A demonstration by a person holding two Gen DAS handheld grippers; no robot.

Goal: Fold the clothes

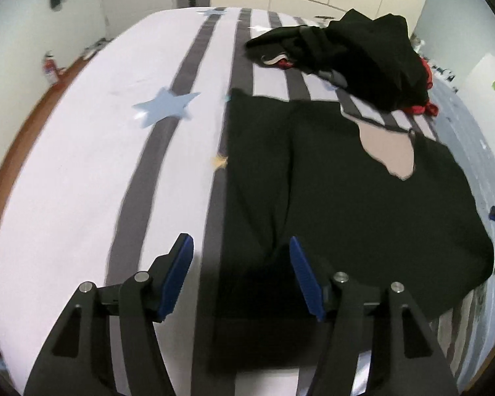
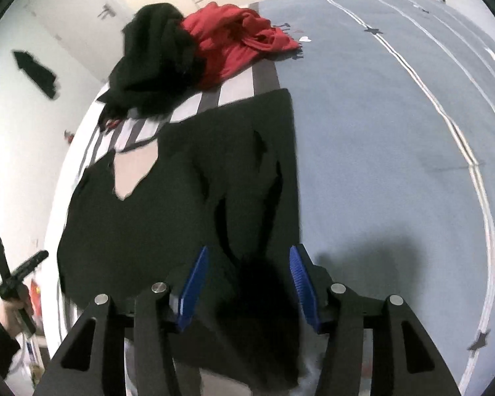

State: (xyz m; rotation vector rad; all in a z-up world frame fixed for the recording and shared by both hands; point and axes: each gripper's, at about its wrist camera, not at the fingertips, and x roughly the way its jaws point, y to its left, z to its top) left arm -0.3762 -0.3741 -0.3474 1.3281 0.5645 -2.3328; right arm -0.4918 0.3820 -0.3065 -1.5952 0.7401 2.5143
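Print-free black garment point(image 1: 330, 204) flat on bed point(image 1: 82, 165)

Both wrist views downward, bed-close

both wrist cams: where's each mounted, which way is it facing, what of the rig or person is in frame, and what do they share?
Left wrist: on the left gripper, angled down over the bed; sees its own open blue pads above the black garment.
Right wrist: on the right gripper, angled down at the garment's other side; its open pads show, plus a hand at lower left.
Shared: black garment, the dark pile with red cloth, striped bedcover.
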